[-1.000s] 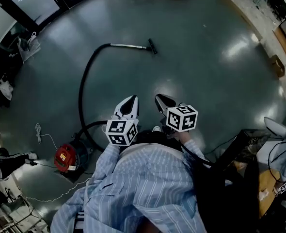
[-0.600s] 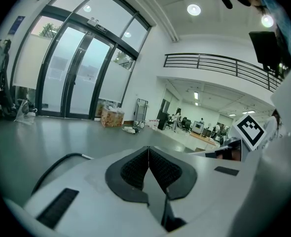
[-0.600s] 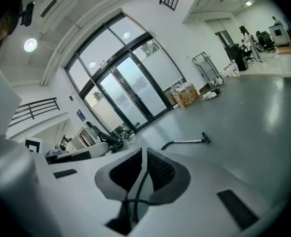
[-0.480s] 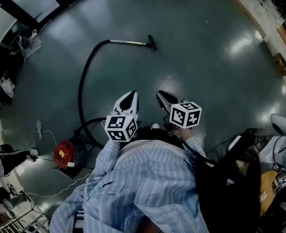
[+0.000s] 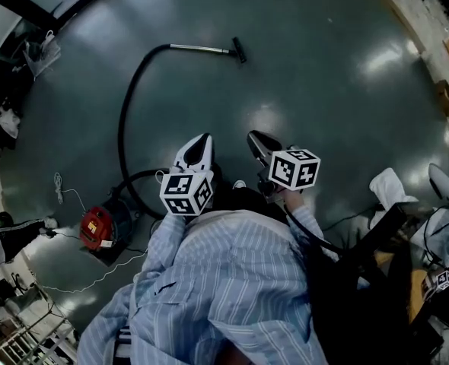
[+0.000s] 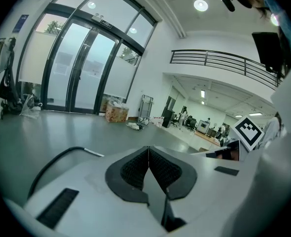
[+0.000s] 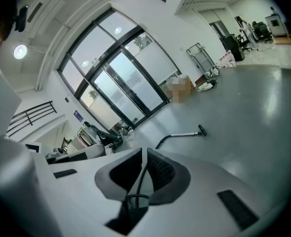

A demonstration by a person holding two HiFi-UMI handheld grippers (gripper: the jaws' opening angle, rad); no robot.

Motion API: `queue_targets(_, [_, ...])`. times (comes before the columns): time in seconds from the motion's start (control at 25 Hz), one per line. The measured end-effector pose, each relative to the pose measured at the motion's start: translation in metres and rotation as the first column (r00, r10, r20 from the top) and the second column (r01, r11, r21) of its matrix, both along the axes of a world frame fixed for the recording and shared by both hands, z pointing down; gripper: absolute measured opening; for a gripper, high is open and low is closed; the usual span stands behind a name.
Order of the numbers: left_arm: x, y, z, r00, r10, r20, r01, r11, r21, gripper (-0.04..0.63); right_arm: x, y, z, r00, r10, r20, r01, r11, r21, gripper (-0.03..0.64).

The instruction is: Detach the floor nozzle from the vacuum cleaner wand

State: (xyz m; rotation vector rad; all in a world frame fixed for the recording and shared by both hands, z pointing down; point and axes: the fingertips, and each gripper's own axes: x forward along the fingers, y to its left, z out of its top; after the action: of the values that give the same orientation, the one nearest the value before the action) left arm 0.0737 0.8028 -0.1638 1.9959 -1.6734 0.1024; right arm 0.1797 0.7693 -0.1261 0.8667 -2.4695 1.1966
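Observation:
The vacuum lies on the dark floor in the head view. Its red canister [image 5: 95, 229] sits at the left, and a black hose [image 5: 125, 120] curves up to the metal wand [image 5: 198, 49]. The black floor nozzle [image 5: 240, 50] is on the wand's far end. My left gripper [image 5: 202, 141] and right gripper [image 5: 253, 138] hover side by side well short of the nozzle, both empty. The left gripper [image 6: 148, 148] has its pads pressed together. The right gripper [image 7: 144, 151] is shut to a thin slit, and beyond it lie the wand [image 7: 185, 134] and the nozzle [image 7: 202, 130].
A white cord [image 5: 65, 204] trails on the floor near the canister. Black furniture and cables [image 5: 377, 234] crowd the right, beside a white object [image 5: 388, 185] and a cardboard box [image 5: 444, 97]. Glass doors [image 6: 81, 68] and clutter line the far left.
Both grippers have drifted a little forward over the floor, still empty and side by side. The vacuum has not moved; the head view has shifted slightly.

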Motion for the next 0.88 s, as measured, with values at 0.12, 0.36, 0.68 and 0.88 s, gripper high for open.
queue_targets(0.12, [-0.019,-0.017,0.005,1.000,-0.010,0.001,0.010,1.000,-0.003,0.006,-0.014,-0.012,0.007,1.000,0.001,0.001,-0.001,1.000,-0.016,0.037])
queue_targets(0.36, [-0.055,-0.071,0.018,0.999,0.030,0.026,-0.029,1.000,-0.009,0.006,-0.048,-0.062,0.021,1.000,0.020,-0.016,-0.021,0.999,-0.029,0.037])
queue_targets(0.68, [-0.130,-0.200,-0.001,0.994,0.102,0.043,-0.104,0.994,0.032,0.006,-0.118,-0.173,0.005,0.997,0.081,-0.015,-0.082,0.996,-0.023,0.037])
queue_targets(0.88, [-0.165,-0.259,0.007,0.989,0.141,0.038,-0.142,0.989,0.031,0.006,-0.150,-0.226,0.011,0.992,0.124,-0.004,-0.124,0.992,-0.033,0.037])
